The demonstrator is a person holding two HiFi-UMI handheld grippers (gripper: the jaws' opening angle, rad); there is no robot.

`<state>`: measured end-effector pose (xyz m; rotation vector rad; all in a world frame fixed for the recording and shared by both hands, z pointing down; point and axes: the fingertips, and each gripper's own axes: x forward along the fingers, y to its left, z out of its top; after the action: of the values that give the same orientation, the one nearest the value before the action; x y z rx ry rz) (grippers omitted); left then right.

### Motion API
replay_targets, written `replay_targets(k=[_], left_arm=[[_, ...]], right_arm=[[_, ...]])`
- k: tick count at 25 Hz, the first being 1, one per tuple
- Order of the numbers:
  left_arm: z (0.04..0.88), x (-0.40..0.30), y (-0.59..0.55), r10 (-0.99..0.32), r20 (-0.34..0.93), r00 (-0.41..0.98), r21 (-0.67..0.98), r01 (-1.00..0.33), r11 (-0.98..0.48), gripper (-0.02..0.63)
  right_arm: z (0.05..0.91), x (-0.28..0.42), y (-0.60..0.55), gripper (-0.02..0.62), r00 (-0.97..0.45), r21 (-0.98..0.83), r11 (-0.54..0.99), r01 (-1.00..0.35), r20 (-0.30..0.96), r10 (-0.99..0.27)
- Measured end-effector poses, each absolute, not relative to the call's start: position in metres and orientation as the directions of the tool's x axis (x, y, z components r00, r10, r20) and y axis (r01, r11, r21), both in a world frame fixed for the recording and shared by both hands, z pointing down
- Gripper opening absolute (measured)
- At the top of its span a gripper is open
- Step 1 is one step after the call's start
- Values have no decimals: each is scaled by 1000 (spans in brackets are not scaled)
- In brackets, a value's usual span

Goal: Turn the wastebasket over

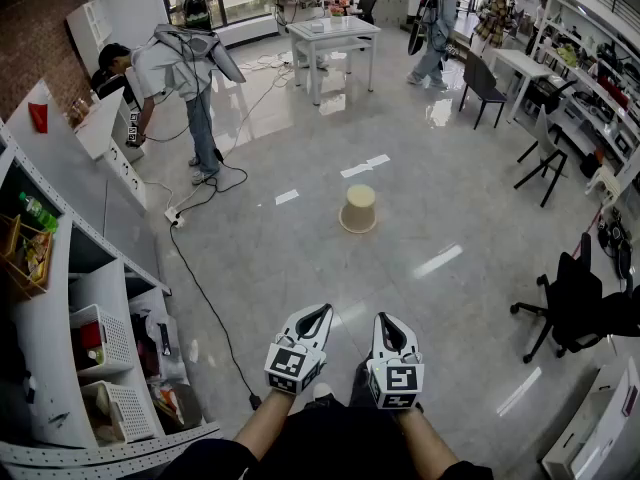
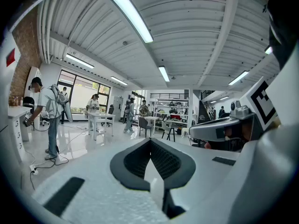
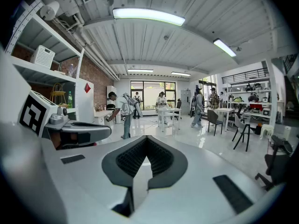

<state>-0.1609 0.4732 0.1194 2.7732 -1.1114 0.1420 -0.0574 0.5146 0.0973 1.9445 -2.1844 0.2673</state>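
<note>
The wastebasket (image 1: 359, 209) is out in the middle of the floor (image 1: 300, 268), well ahead of me. It's a beige tapered tub standing on end, so its long axis runs straight up. The narrow flat end is on top and the wider end sits on the tiles, so to me it looks mouth-down. It's standing straight and nothing is touching it.

A couple of white tape strips (image 1: 365, 165) lie on the floor just behind it, plus another small one off to the left. The tiles are glossy grey and catch a lot of glare from the lights.

My left hand-held gripper (image 1: 318, 315) and right hand-held gripper (image 1: 386, 322) are down near my knees, side by side, both aimed roughly at the wastebasket but well short of it. Both are clenched shut with nothing in them, the dark pads meeting at the tip.

Further out, a black cable (image 1: 205, 288) snakes along the floor from a power strip (image 1: 175, 216) on my left. A person (image 1: 180, 78) is bent over near the white counter there. A white table (image 1: 333, 33) stands at the back, a black office chair (image 1: 575, 308) is on my right, and a white shelving rack (image 1: 80, 348) with baskets is close on my left.
</note>
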Motion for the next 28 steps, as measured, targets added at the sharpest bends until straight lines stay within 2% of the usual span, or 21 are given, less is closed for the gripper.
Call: replay_targets(k=[28], left_arm=[[131,-160,471,-639,153,754,105,-656,-748,8]], right_arm=[[117,-65,513,11,-151,-55,141,-989,286,-946]])
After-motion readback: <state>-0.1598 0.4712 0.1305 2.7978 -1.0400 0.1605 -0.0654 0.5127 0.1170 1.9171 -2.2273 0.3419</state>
